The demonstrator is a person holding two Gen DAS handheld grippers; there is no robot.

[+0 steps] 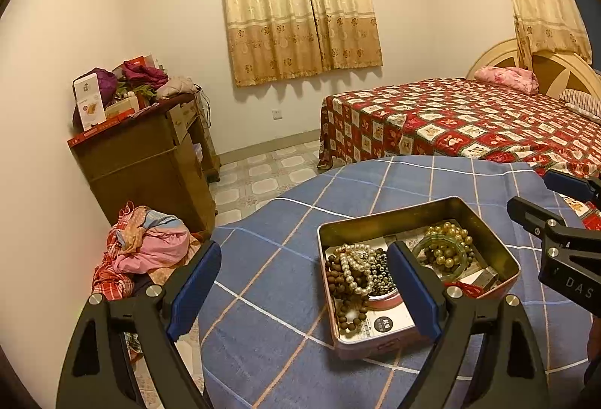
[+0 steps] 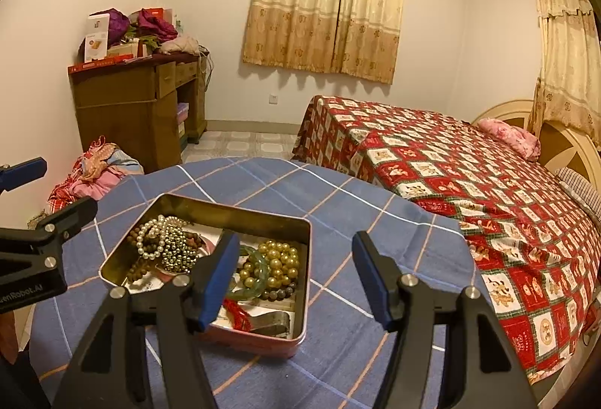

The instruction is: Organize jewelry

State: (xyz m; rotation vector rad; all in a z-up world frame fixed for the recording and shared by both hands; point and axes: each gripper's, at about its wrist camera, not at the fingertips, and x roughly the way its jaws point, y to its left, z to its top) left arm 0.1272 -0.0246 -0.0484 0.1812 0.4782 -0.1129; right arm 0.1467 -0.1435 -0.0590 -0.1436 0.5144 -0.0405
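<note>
Both grippers empty, jaws wide: left gripper & right gripper hover over the tin, apart from its beads. Tin sits mid-tablecloth, w/ pearl strands heaped at one end, prob. so sorting happens inside it.

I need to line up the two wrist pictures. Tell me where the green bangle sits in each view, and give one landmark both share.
Left wrist view: green bangle, right half of the tin, ringing the gold pearl beads, just right of the near blue finger pad.
Right wrist view: green bangle, right half of the tin, left of the gold pearl beads.
Shared landmark: the red patchwork bedspread.
</note>
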